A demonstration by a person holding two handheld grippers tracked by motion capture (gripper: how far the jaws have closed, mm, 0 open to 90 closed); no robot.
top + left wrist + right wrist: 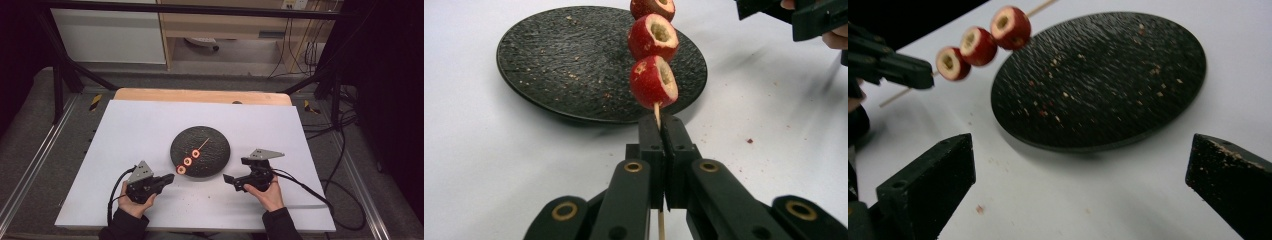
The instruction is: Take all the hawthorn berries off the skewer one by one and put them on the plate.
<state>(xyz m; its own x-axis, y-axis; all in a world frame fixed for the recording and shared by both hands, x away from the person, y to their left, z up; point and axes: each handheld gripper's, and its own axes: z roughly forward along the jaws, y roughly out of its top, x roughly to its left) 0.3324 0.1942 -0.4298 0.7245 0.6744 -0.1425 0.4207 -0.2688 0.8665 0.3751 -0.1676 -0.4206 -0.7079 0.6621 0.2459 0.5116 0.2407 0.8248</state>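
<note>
1. Now, your widest surface is the smooth white table [150, 130], with the round, rough-textured black plate [200, 151] at its middle, flecked with crumbs.
2. Your right gripper [229, 181] sits just right of the plate, jaws spread wide and empty; your left gripper [170, 178] is clamped on the skewer [657, 114].
3. The thin wooden skewer runs from the left jaws up and away over the plate, so its free tip lies nearer your right gripper.
4. Three cored red fruits [653, 81] are threaded along it, glossy outside, pale within.

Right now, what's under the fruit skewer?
The skewer is held by the left gripper in the air over the near edge of the black plate. The plate carries only crumbs there. What lies beneath the plate is hidden.
</note>
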